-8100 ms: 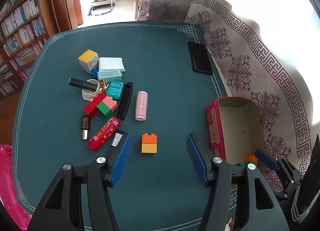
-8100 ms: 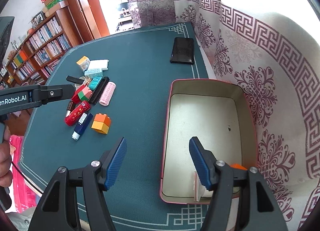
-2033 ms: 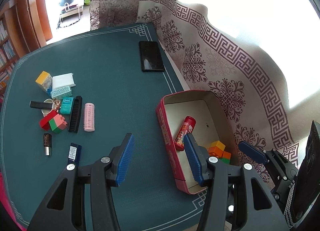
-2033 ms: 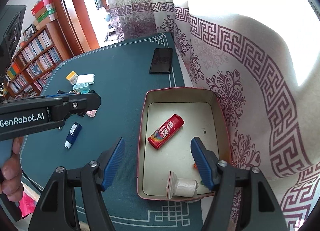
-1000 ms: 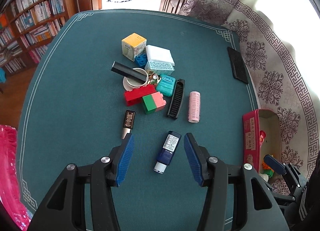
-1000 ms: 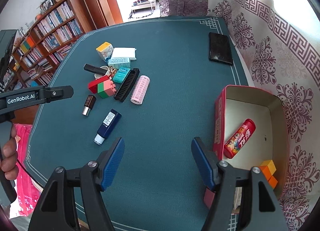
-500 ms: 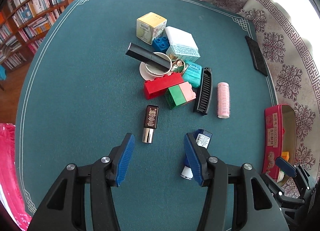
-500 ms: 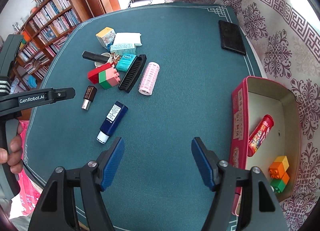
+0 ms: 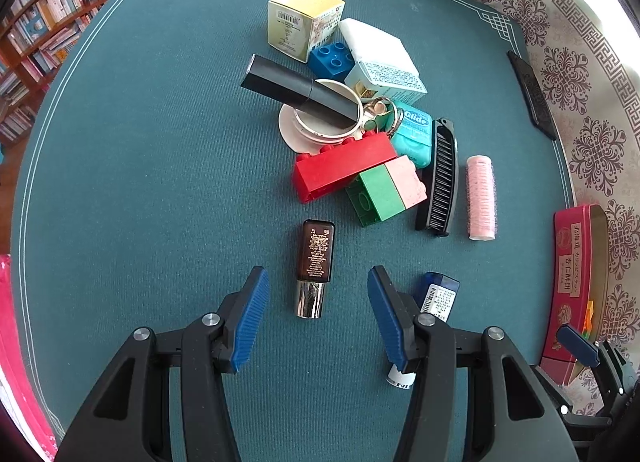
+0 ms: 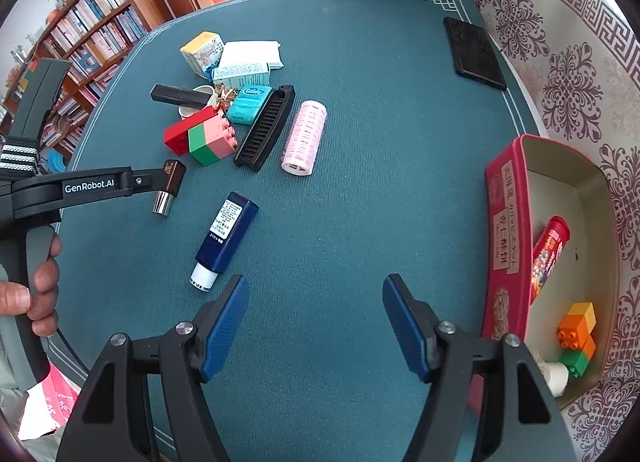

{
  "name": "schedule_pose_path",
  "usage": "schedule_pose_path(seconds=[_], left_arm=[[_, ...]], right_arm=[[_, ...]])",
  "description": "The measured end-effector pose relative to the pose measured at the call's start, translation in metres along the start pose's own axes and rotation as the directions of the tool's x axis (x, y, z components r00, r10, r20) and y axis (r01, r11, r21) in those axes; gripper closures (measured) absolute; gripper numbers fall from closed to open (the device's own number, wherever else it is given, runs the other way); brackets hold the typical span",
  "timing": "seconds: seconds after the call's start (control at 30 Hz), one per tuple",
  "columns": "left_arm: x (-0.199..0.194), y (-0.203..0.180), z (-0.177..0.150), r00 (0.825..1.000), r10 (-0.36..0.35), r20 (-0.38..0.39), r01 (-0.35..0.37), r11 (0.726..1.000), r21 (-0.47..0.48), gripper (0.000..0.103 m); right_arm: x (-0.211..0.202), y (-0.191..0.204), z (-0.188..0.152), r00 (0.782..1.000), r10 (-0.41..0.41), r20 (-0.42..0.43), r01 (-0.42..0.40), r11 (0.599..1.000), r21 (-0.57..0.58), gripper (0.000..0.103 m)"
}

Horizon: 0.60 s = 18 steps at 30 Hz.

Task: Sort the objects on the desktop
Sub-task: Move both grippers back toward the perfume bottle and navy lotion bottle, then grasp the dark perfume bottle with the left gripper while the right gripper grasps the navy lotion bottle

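My left gripper (image 9: 316,288) is open, its fingers either side of the silver cap end of a small brown bottle (image 9: 314,262) lying on the green table; the bottle also shows in the right wrist view (image 10: 170,186). A navy tube (image 10: 226,234) lies just right of it, partly behind my left gripper's right finger (image 9: 390,320). My right gripper (image 10: 316,318) is open and empty over bare cloth, left of the red tin (image 10: 506,222). The tin holds a red candy tube (image 10: 548,254) and orange and green bricks (image 10: 576,328).
A cluster lies further back: red brick (image 9: 344,166), green-pink brick (image 9: 386,194), black comb (image 9: 440,178), pink roller (image 9: 482,198), teal floss box (image 9: 414,132), black tube across a white tape roll (image 9: 292,86), blue brick, yellow box (image 9: 302,20), white boxes. A black phone (image 10: 474,52) lies far right.
My left gripper has moved forward and down, so the brown bottle now lies between its fingers. My right gripper has shifted slightly closer to the table; nothing was taken hold of.
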State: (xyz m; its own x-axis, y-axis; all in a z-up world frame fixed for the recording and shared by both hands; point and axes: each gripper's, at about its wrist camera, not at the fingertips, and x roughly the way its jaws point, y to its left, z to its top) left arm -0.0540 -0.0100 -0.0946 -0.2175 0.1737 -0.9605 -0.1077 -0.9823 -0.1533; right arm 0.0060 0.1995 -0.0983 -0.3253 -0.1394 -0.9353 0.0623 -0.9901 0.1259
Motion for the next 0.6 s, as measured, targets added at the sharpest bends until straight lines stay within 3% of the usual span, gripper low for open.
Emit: schedule_pose_path(seconds=[0.6], left_arm=[[0.024,0.010,0.006,1.000,-0.020,-0.024,0.019,1.000,-0.013,0.048]], right_arm=[[0.025,0.017,0.011,0.999,0.007,-0.050,-0.008,1.000,-0.016,0.030]])
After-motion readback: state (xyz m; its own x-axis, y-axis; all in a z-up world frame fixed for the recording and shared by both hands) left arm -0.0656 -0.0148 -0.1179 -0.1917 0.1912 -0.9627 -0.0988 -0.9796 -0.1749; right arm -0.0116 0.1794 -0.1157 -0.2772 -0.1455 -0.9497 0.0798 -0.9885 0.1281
